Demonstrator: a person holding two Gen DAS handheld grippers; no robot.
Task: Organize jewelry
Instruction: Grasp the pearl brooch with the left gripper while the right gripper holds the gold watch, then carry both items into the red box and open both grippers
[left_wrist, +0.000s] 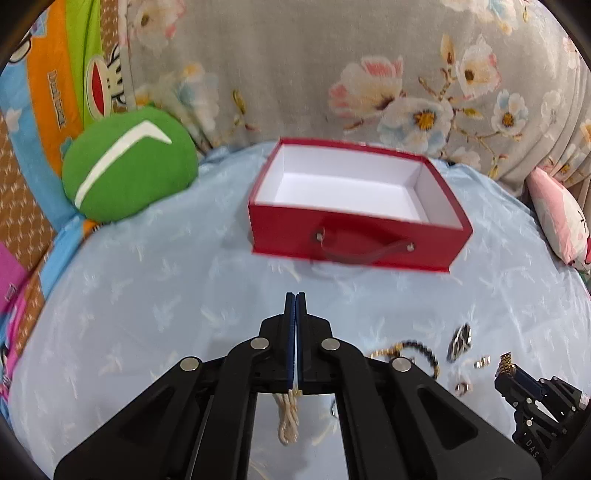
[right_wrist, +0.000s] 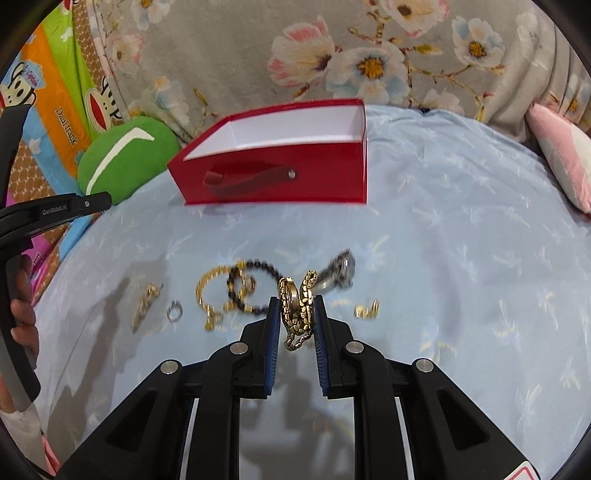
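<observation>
Pale chain (left_wrist: 288, 417) only under left tool (left_wrist: 295, 295)

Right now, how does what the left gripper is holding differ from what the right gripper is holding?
The left gripper is fully shut on a pale braided cord necklace, which hangs below its pads. The right gripper is shut on a thicker gold link-band watch, which keeps its pads apart. The necklace dangles limp; the watch stands up between the fingers. Both point towards the empty red box.
</observation>
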